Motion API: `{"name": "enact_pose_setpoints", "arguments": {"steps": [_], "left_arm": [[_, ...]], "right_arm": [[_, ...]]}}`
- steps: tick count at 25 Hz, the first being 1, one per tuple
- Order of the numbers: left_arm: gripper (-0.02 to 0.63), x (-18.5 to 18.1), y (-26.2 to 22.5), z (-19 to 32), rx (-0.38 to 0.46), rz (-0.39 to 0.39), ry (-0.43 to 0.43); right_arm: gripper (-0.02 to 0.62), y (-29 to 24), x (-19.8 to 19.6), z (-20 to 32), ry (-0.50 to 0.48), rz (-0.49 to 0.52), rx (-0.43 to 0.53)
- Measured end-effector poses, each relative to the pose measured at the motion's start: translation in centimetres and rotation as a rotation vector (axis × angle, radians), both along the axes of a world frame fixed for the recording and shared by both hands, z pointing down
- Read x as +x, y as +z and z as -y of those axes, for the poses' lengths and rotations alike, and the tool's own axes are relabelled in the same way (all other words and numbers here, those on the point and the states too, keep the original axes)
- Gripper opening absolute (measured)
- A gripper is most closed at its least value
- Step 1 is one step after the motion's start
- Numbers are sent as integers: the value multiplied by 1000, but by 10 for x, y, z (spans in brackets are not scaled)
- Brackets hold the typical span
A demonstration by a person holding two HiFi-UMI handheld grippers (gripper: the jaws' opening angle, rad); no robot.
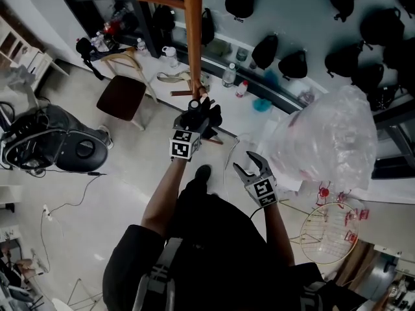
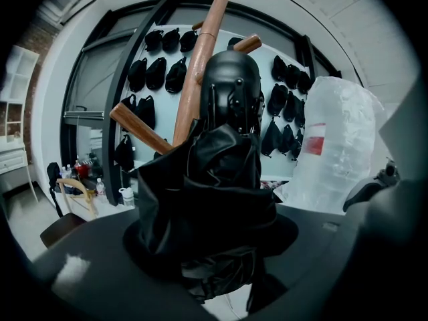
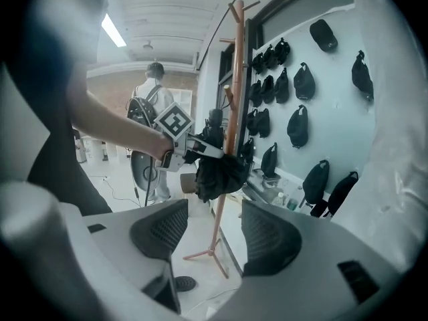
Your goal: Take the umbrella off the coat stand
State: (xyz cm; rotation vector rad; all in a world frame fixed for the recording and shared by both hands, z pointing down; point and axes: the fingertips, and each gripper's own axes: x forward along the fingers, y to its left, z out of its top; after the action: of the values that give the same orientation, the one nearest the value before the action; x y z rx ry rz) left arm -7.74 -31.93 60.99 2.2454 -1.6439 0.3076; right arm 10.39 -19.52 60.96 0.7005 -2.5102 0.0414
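A black folded umbrella (image 1: pixel 207 116) hangs close against the wooden coat stand (image 1: pixel 192 31). My left gripper (image 1: pixel 198 111) is shut on the umbrella's bunched fabric. In the left gripper view the umbrella (image 2: pixel 214 192) fills the space between the jaws, its handle end pointing up in front of the coat stand (image 2: pixel 194 92). The right gripper view shows the left gripper (image 3: pixel 200 149) clamped on the umbrella (image 3: pixel 217 172) beside the stand's pole (image 3: pixel 232 112). Whether the umbrella rests on a peg I cannot tell. My right gripper (image 1: pixel 248 162) stands open and empty, lower and to the right.
A big clear plastic bag (image 1: pixel 331 135) bulges at the right. A chair (image 1: pixel 122 98) and a black wheeled machine (image 1: pixel 58 141) stand to the left. A wire basket (image 1: pixel 327 232) lies lower right. Black bags (image 1: pixel 264 49) hang on the wall. A person with a backpack (image 3: pixel 152 105) stands beyond.
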Motion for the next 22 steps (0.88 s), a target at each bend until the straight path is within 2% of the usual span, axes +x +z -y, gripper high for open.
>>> {"name": "enact_pose_setpoints", "arguments": {"steps": [10,22], "left_arm": [[268,12,-12,-12,19,12,-9],[268,25,-23,-32,26,29,-17]], "right_arm": [[255,8,20,-16,-19,-20,8],[253,6,35,-32,-25,11,13]]}}
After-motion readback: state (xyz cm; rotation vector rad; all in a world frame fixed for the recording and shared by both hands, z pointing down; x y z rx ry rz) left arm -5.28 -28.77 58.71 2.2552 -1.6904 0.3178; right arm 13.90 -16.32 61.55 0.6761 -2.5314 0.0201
